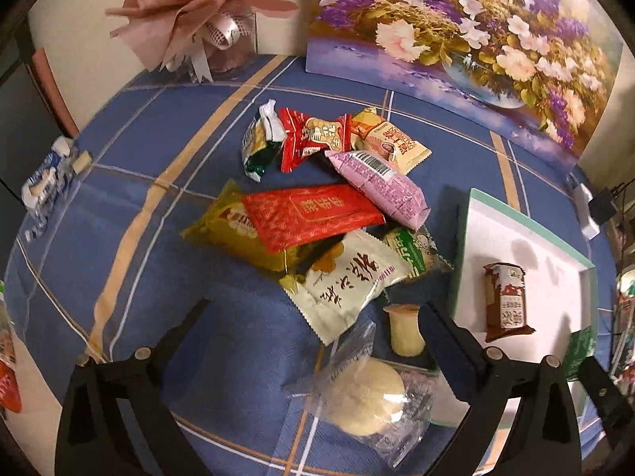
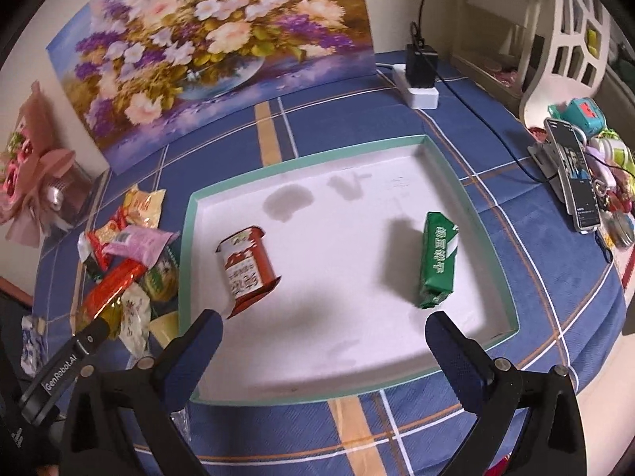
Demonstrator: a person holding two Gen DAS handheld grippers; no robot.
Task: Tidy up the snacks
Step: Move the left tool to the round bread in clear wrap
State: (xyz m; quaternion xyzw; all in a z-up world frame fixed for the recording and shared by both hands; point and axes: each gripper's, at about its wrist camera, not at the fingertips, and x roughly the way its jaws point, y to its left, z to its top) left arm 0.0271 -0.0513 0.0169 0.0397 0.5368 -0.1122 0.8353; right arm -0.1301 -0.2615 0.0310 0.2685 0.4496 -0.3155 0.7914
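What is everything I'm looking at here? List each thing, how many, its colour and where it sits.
tray: one, white with green rim, on the tablecloth
brown-red snack: one, inside the tray, left part
green snack: one, inside the tray, right part
snack pile: about ten packets, red, yellow, pink, white, green, left of the tray
clear-wrapped bun: one, pale, nearest the left tool
tablecloth: one, blue with tan and white lines
flower painting: one, purple and white, against the wall
bouquet: one, pink, far left corner
phone: one, dark, propped at right
power strip: one, white, behind the tray
left tool: black, open, empty
right tool: black, open, empty
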